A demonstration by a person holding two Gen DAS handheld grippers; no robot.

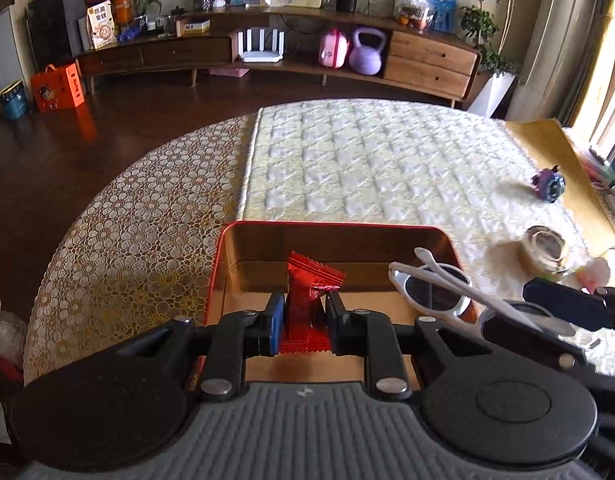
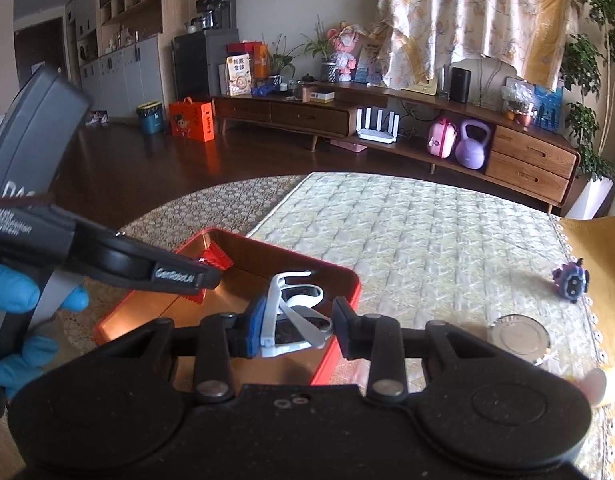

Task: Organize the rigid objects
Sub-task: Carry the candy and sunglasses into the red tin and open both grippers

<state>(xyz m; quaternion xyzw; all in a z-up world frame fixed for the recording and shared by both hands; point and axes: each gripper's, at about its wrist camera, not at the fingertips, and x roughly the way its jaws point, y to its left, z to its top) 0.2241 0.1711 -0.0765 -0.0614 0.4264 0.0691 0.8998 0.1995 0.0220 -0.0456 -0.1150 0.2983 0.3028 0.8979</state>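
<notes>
My left gripper (image 1: 305, 308) is shut on a red snack packet (image 1: 311, 280) and holds it upright over the open red tin (image 1: 331, 225). The tin's inside is coppery. My right gripper (image 2: 299, 328) is shut on white sunglasses (image 2: 267, 320) with dark lenses, above the tin's (image 2: 291, 255) near right corner. In the left wrist view the sunglasses (image 1: 431, 292) hang at the tin's right side, with the right gripper (image 1: 535, 320) behind them. In the right wrist view the left gripper (image 2: 211, 280) reaches in from the left with the packet (image 2: 217, 260), held by a blue-gloved hand (image 2: 11, 292).
The tin sits on a round table with a lace cloth (image 1: 127, 240) and a quilted mat (image 1: 367, 160). On the mat to the right lie a purple toy (image 2: 571, 284) and a round metal lid (image 2: 519, 338). A pale soft thing (image 2: 595, 388) is at the right edge.
</notes>
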